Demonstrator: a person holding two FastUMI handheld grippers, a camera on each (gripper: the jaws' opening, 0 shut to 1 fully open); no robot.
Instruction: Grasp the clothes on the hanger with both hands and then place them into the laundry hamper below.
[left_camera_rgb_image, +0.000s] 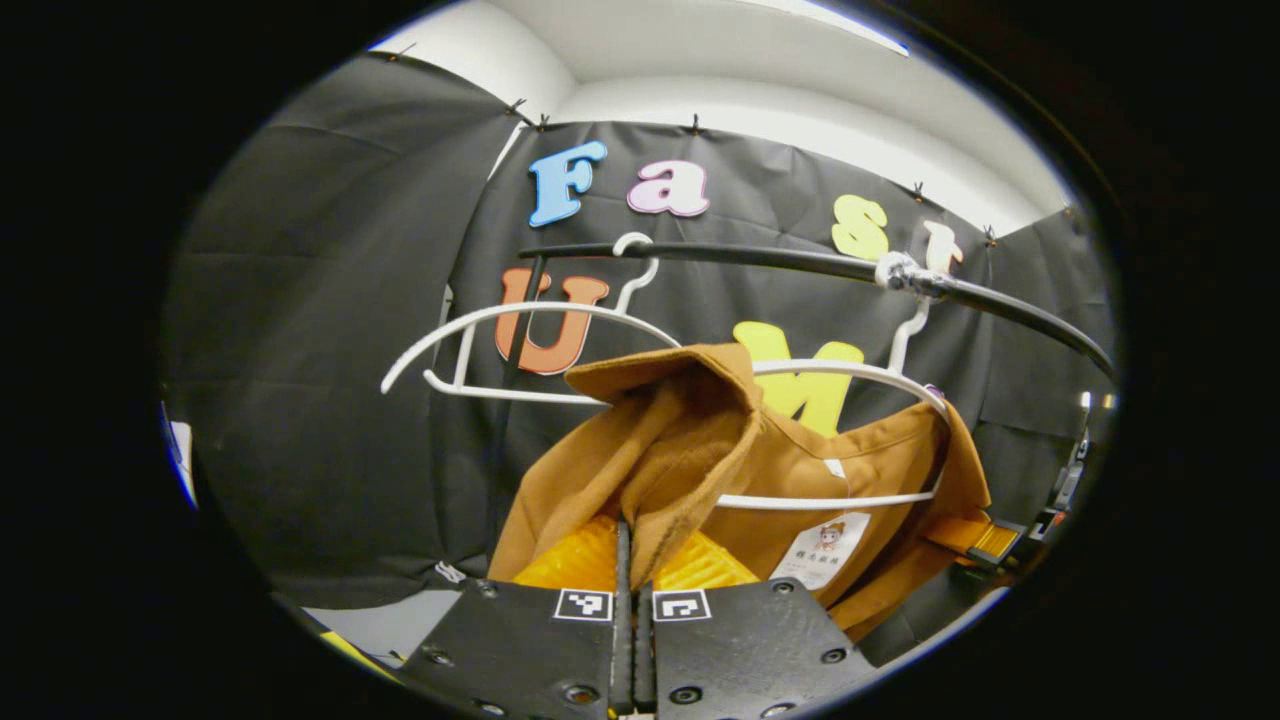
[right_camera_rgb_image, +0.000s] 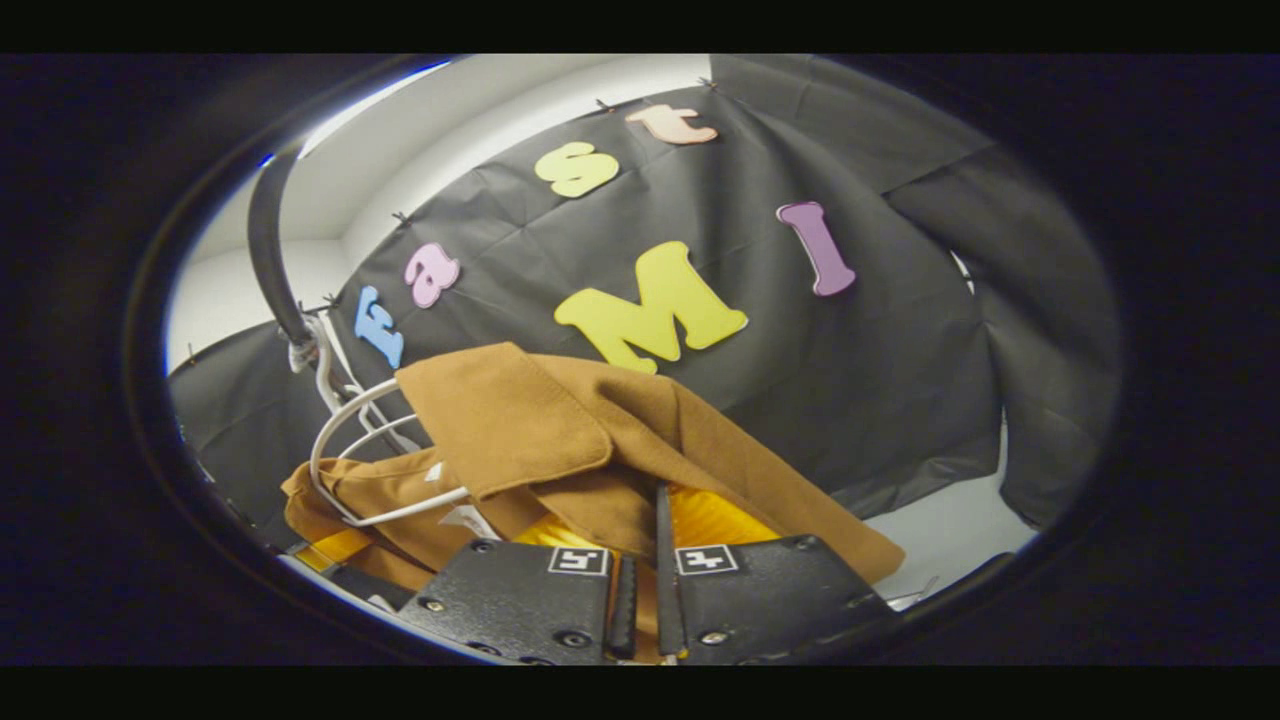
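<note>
1. The brown garment (left_camera_rgb_image: 800, 470) is seen hanging partly on a white hanger (left_camera_rgb_image: 850, 375), which is hooked on a black rail (left_camera_rgb_image: 760, 258). One shoulder is being lifted clear of the hanger arm; the other shoulder is draped over it.
2. The left claw (left_camera_rgb_image: 632, 560) is being held nearly closed, with a fold of the garment's near edge pinched between both fingers.
3. The right claw (right_camera_rgb_image: 648, 545) is likewise being held nearly closed on a fold of the garment (right_camera_rgb_image: 560, 430), just beside the collar flap. The hanger (right_camera_rgb_image: 340, 450) is seen to that claw's left, under the rail (right_camera_rgb_image: 268, 250).
4. A second, bare hanger (left_camera_rgb_image: 520, 330) is hanging on the same rail, near the loaded one.
5. Step judged: the garment is being drawn off the hanger; the laundry hamper is not being reached yet.
6. Risks, as judged:
   - The far shoulder is being caught by the hanger arm, so a straight pull may drag the hanger off the rail.
   - Only thin folds are being gripped; the cloth's weight may slip it out of either claw.
   - The paper tag (left_camera_rgb_image: 825, 550) may snag on the hanger's lower bar.
</note>
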